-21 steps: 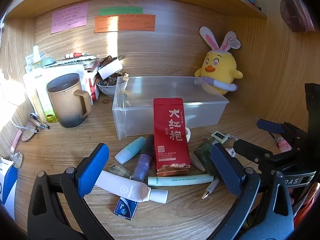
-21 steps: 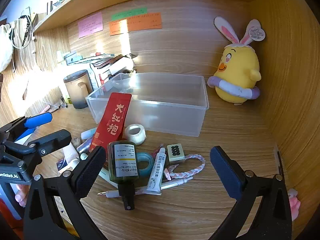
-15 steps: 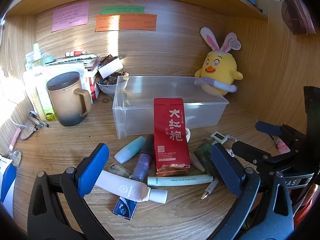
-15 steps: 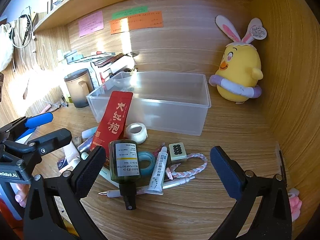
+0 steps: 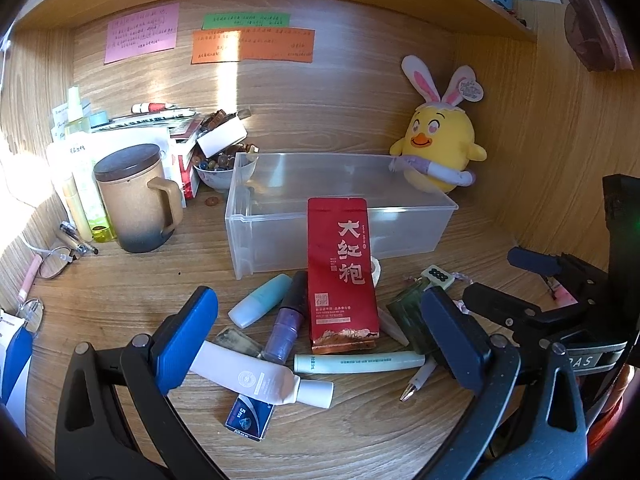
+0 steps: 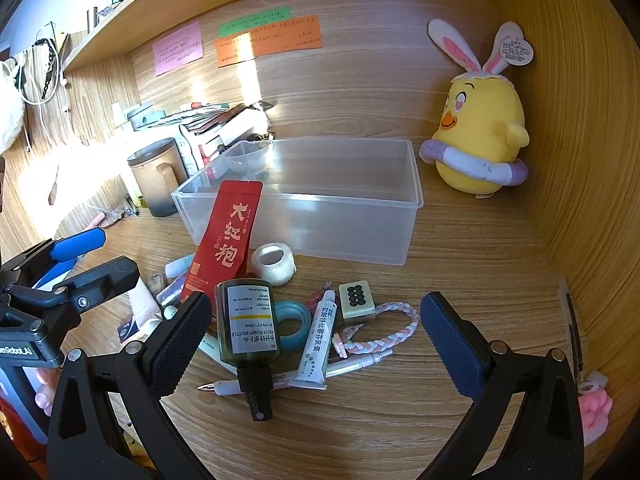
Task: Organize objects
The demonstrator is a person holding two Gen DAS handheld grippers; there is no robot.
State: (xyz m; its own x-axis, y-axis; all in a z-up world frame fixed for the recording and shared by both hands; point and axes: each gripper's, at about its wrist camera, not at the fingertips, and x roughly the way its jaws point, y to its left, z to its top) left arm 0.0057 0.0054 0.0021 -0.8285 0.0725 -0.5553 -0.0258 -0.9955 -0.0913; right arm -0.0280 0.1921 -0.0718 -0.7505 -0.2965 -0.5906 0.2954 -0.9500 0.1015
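Observation:
A pile of small items lies on the wooden desk in front of an empty clear plastic bin [image 5: 400,236] [image 6: 412,204]. A red tea pouch [image 5: 340,272] [image 6: 228,240] leans on the bin's front. My left gripper [image 5: 320,340] hovers open over a white tube [image 5: 260,380], a purple bottle [image 5: 288,320], a pale green tube [image 5: 360,362] and a light blue bottle [image 5: 260,300]. My right gripper [image 6: 316,342] hovers open over a dark green pump bottle [image 6: 248,328], a small ointment tube [image 6: 318,344], a teal tape roll [image 6: 294,322], a mahjong tile [image 6: 356,300] and a braided bracelet [image 6: 384,332]. Neither gripper holds anything.
A lidded brown mug [image 5: 132,196] and a bowl of beads [image 5: 218,168] stand left of the bin, with stacked papers behind. A yellow plush chick [image 6: 480,136] sits in the back right corner. Wooden walls close the back and right; a shelf runs overhead. Glasses [image 5: 56,264] lie far left.

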